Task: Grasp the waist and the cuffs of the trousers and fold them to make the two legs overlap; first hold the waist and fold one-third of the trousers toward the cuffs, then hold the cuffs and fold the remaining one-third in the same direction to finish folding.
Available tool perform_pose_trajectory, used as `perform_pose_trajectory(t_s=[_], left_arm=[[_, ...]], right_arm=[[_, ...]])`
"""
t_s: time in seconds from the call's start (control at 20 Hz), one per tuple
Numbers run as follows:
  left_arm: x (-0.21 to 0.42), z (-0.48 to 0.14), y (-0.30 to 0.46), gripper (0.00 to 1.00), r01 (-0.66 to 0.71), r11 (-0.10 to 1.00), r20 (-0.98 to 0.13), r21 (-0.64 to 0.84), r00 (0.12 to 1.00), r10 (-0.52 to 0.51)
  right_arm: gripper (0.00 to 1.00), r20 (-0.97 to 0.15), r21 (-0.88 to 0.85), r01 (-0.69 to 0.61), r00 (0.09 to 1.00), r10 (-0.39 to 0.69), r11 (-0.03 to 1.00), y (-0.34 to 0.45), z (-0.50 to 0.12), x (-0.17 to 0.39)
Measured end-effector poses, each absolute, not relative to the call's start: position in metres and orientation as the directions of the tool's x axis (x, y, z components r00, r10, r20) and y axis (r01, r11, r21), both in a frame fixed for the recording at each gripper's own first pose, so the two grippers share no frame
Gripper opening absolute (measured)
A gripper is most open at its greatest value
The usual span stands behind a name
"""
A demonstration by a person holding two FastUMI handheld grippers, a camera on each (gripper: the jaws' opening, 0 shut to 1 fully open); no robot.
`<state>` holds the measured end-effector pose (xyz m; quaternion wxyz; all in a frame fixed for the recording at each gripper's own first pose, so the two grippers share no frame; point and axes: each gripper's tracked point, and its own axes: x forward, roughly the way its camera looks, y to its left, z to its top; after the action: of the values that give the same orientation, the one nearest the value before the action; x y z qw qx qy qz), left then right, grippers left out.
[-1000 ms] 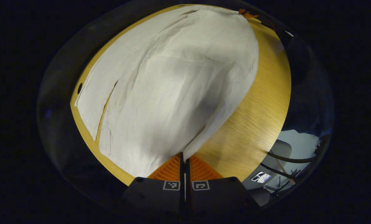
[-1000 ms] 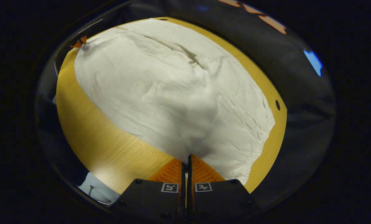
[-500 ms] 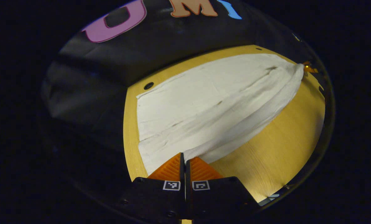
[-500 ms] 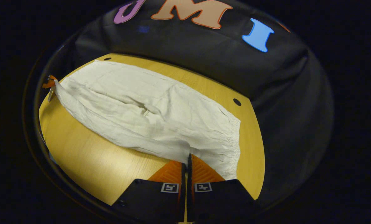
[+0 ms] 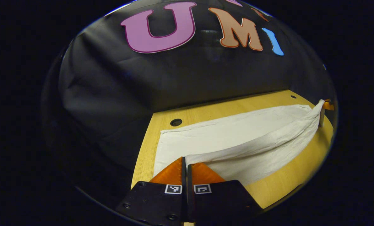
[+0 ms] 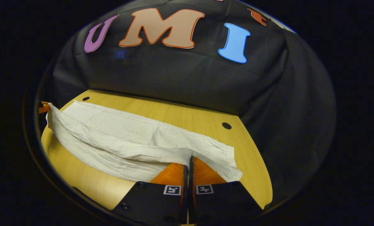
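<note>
White trousers (image 5: pixel 237 141) lie stretched lengthwise across a light wooden table (image 5: pixel 284 175), with the booth's black cloth wall (image 5: pixel 174 78) rising behind the table's far edge. In the left gripper view, the left gripper (image 5: pixel 185 163) sits low at the bottom, its two fingers pressed together with almost no gap, pinching an edge of the trousers at the cuff end. From that pinch the near edge of the cloth runs up and away to the right as a raised fold, above the layer resting flat on the table. At the far right end of that fold, the tip of the other gripper is just visible touching the cloth. A round hole (image 5: pixel 176 122) in the table lies just beyond the trousers' far corner. In the right gripper view, the right gripper (image 6: pixel 188 163) is likewise closed tight on the trousers (image 6: pixel 127 141), at the gathered waist end. The lifted edge sweeps from its fingers off to the left, where the other gripper's tip meets the cloth. The rest of the trousers lies flat on the table (image 6: pixel 89 182) beyond the fingers, toward the wall (image 6: pixel 174 81). Bare table shows on the near side of the cloth.
</note>
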<state>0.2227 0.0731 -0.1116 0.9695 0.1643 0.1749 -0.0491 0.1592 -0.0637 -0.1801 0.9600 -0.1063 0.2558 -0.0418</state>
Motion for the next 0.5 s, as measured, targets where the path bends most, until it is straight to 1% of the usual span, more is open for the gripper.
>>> perform_pose_trajectory(t_s=[0.15,0.2,0.3,0.35,0.45,0.5], left_arm=[[0.262,-0.090,0.064,0.00,0.104,0.950,-0.292,0.295,0.956,-0.014],[0.272,-0.087,0.062,0.00,0.089,0.950,-0.282,0.298,0.960,-0.001],[0.297,-0.087,0.058,0.00,0.063,0.960,-0.273,0.274,0.962,0.014],[0.308,-0.089,0.056,0.00,0.049,0.967,-0.270,0.250,0.963,0.021],[0.328,-0.102,0.060,0.00,0.008,0.980,-0.278,0.200,0.959,0.049],[0.335,-0.109,0.063,0.00,-0.015,0.983,-0.287,0.185,0.955,0.069]], right_arm=[[0.03,-0.448,-0.170,0.048,0.886,-0.121,0.984,-0.067,-0.170,0.197],[0.00,-0.437,-0.150,0.060,0.891,-0.120,0.987,-0.068,-0.166,0.211],[0.00,-0.412,-0.097,0.089,0.903,-0.121,0.991,-0.072,-0.161,0.242],[0.03,-0.407,-0.063,0.098,0.906,-0.115,0.993,-0.071,-0.162,0.258],[0.02,-0.415,-0.006,0.116,0.904,-0.108,0.993,-0.065,-0.174,0.287],[0.00,-0.425,0.011,0.113,0.900,-0.098,0.994,-0.062,-0.185,0.298]])
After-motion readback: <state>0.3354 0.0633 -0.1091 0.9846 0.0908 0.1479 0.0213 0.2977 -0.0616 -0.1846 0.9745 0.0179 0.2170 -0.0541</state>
